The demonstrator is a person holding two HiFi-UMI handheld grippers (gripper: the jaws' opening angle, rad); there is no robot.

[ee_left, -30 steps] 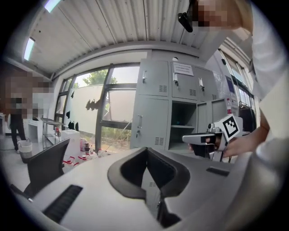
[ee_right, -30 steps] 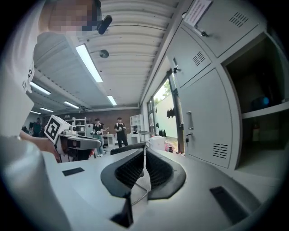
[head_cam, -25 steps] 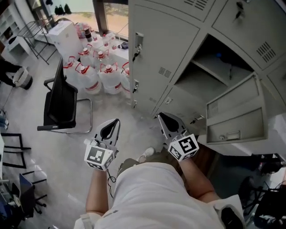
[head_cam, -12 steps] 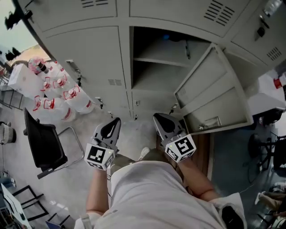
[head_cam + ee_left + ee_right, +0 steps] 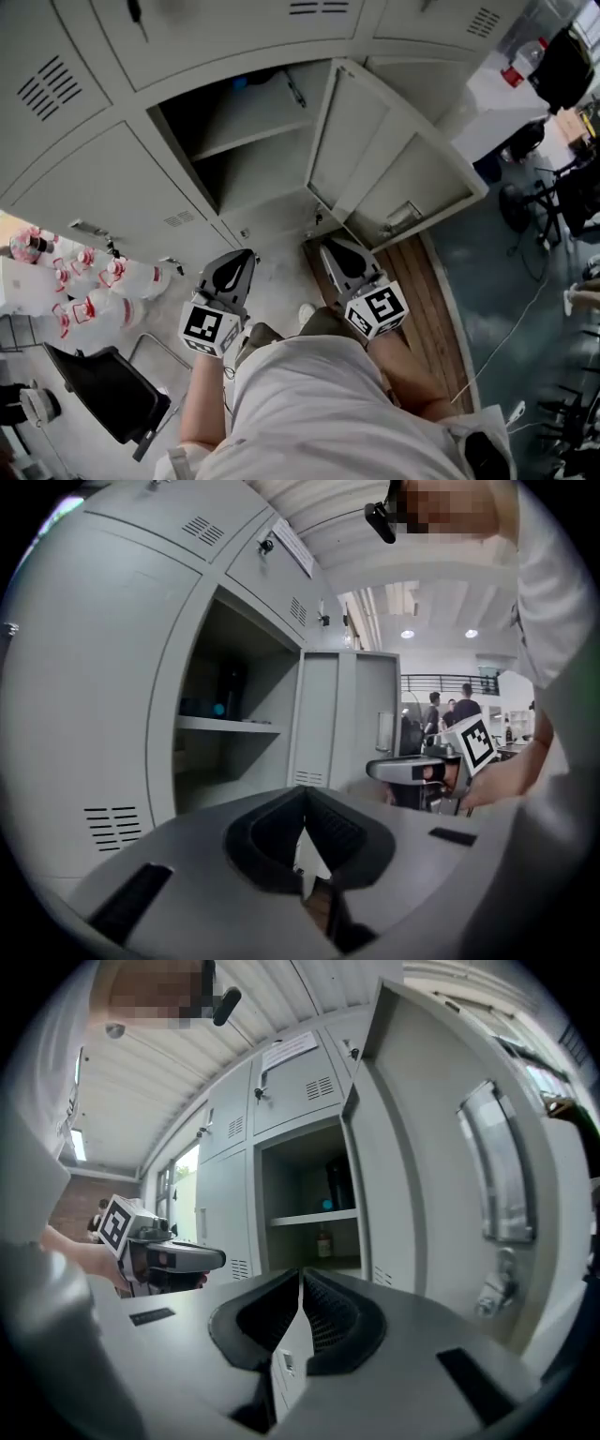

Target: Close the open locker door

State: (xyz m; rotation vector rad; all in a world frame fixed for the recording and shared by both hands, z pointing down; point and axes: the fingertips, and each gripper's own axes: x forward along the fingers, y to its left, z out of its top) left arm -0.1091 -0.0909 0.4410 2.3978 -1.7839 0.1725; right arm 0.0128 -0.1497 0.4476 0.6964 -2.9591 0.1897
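Since a second ago the scene has swung round. An open grey metal locker compartment [image 5: 246, 173] now lies straight ahead, its grey metal door [image 5: 403, 178] standing wide to the right. On its shelf [image 5: 314, 1218] sits a dark object [image 5: 337, 1183], with a small bottle [image 5: 323, 1241] beneath. The left gripper [image 5: 244, 253] and right gripper [image 5: 326, 246] hover before the compartment, jaws pressed together, empty and touching nothing.

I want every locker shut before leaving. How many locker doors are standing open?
1: the open locker door, swung out right of centre in the head view. The other locker doors in view are shut; more may lie outside the frames.
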